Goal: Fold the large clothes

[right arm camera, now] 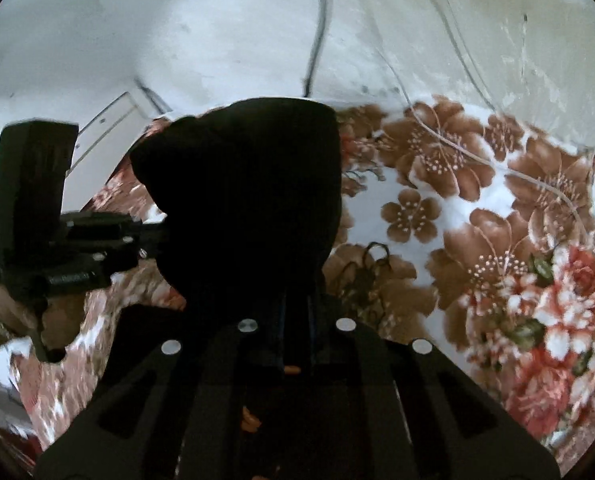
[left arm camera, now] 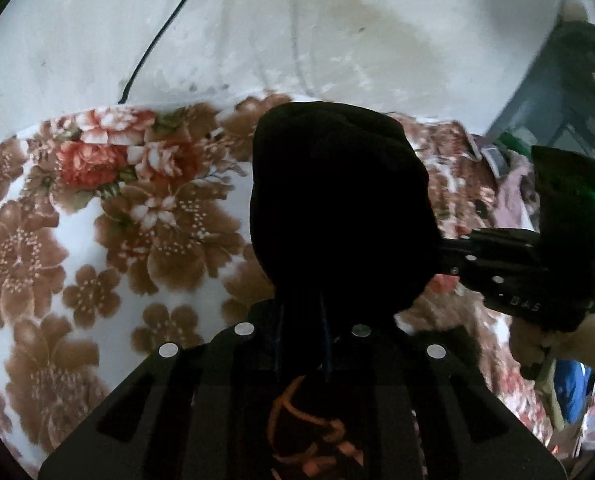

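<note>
A black garment (left arm camera: 337,208) with an orange print bunches up in front of my left gripper (left arm camera: 301,320), which is shut on it and holds it above the floral bed. It also fills the middle of the right wrist view (right arm camera: 249,208), where my right gripper (right arm camera: 295,320) is shut on it. The fingertips of both are buried in the cloth. My right gripper also shows at the right of the left wrist view (left arm camera: 449,256), its fingers running into the cloth. My left gripper shows at the left of the right wrist view (right arm camera: 157,240), likewise in the cloth.
A floral blanket (left arm camera: 97,240) in brown and red covers the bed below. A stained white wall (left arm camera: 297,32) with a black cable (left arm camera: 157,40) stands behind. Blue-grey furniture (left arm camera: 557,92) is at the right. A thin white cord (right arm camera: 477,156) lies on the blanket.
</note>
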{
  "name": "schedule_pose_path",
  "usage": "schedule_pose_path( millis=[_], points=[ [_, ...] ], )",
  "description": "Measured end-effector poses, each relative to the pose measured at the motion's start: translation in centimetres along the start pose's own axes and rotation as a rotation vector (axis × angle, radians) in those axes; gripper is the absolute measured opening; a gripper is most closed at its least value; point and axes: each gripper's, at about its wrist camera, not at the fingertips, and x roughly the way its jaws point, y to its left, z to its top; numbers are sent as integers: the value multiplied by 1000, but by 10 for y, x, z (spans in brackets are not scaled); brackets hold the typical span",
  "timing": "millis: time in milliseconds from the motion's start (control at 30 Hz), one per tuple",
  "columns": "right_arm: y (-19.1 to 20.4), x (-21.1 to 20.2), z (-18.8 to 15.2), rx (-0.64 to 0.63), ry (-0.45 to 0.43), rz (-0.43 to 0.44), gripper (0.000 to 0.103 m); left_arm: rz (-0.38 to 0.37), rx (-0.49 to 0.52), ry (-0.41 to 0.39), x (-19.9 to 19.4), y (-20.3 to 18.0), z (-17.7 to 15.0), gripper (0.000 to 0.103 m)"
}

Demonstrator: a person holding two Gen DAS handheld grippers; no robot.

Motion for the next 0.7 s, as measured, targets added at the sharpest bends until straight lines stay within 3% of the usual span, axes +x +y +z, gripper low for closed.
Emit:
schedule_pose_path(
  millis=[200,333,500,700],
  points=[
    [17,-39,-38,95,3,54,8,-20,-1,3,-40,-36,-44,13],
    [38,-63,-72,91,11,61,8,-16,1,-2,-65,-57,-81,13],
    [65,-84,-123,24,37,52,8,-5,-9,-2,-86,-77,-143,13],
    [69,-74,-204,75,142,69,8,38,-44,62,-80,-83,-229,13]
  ],
)
